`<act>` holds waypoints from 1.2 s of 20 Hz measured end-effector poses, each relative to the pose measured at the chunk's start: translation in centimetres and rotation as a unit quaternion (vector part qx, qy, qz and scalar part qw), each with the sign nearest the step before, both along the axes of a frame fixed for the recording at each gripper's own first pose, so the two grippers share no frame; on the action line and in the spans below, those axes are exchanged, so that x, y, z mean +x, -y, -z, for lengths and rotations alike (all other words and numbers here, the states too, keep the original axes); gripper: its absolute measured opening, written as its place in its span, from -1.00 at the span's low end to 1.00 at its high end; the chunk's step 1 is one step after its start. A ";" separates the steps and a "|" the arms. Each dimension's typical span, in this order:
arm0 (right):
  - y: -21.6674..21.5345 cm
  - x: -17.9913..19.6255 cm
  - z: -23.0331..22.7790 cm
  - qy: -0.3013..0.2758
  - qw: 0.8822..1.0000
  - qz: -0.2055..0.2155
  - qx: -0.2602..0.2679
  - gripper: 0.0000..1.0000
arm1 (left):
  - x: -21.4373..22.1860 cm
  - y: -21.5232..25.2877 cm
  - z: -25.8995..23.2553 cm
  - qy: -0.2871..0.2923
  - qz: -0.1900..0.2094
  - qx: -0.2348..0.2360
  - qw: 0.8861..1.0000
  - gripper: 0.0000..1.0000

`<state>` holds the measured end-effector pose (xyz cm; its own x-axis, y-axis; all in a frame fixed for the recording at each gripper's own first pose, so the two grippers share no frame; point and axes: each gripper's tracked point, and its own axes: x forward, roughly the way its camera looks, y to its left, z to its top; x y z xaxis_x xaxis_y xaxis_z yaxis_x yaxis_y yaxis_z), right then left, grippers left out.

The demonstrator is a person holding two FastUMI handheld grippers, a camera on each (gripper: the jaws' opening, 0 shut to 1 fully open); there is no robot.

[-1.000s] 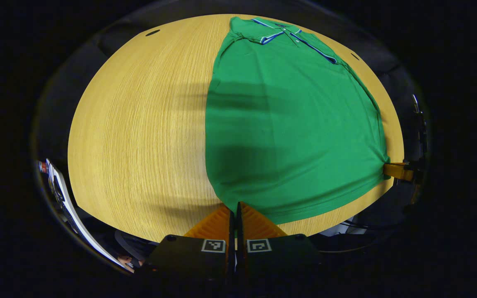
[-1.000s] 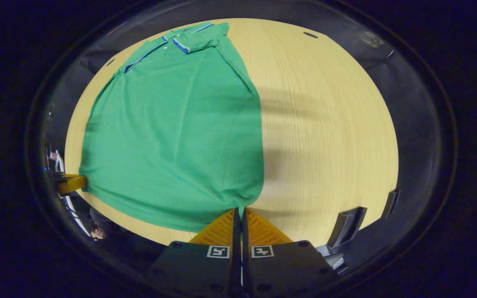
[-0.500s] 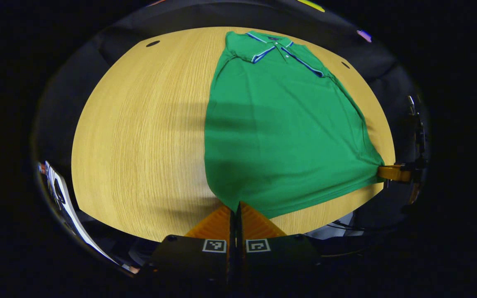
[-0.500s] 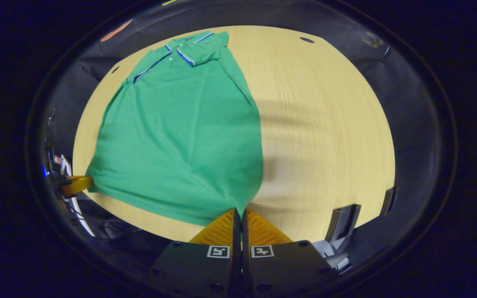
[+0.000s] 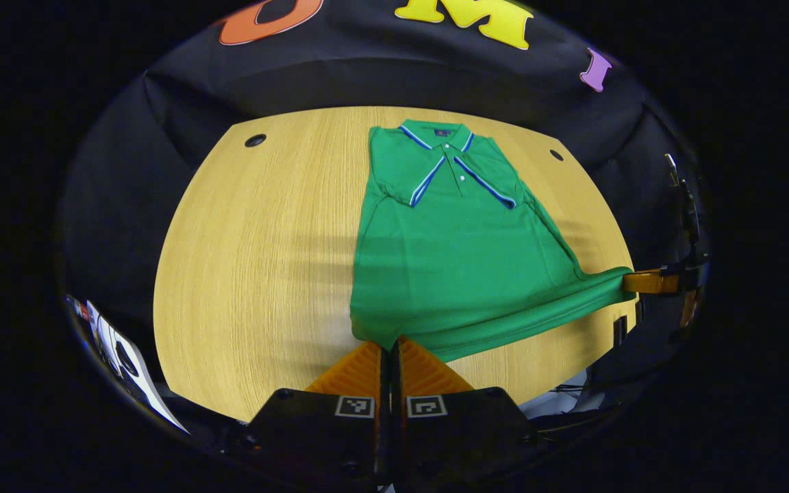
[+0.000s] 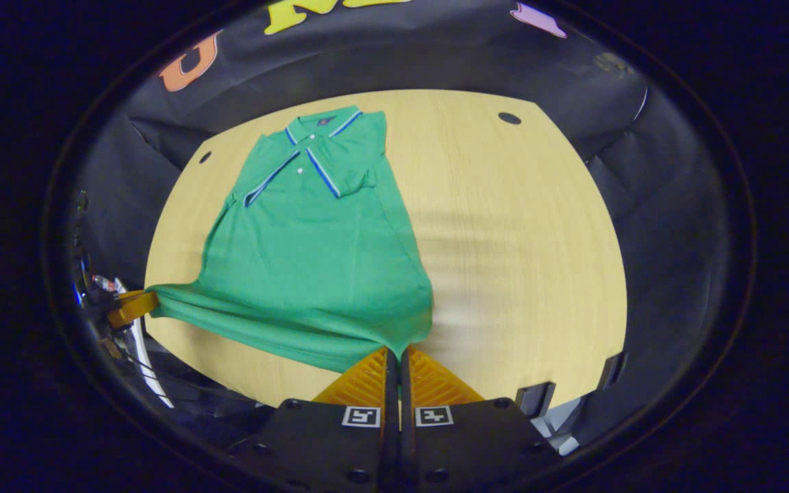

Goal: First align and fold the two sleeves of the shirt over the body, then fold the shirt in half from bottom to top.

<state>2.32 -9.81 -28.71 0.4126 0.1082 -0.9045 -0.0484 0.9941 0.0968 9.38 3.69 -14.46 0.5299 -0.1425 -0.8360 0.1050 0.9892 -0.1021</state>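
Both tools, the left tool and right tool, each pinching a hem corner of the green polo shirt, have lifted the hem off the desk (sleeves already folded in), starting the bottom-to-top fold toward the collar at 12 o'clock.

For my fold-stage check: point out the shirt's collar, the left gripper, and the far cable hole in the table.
collar (image 5: 444,131), left gripper view, back of the neckband.
left gripper (image 5: 387,349), left gripper view, between its fingers at the hem.
cable hole (image 6: 509,118), right gripper view, middle of the dark opening.
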 end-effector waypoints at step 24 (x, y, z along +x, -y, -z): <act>-3.8 25.4 -6.6 0.106 0.994 0.012 -0.036 -0.92 | 29.3 -1.6 -5.1 0.086 0.004 0.005 0.996 -0.94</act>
<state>27.69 -5.96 -22.11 0.5960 0.0335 -0.8023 -0.0361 0.9992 0.0149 38.68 5.28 -9.41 0.6649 -0.1395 -0.7337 0.1272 0.9892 -0.0728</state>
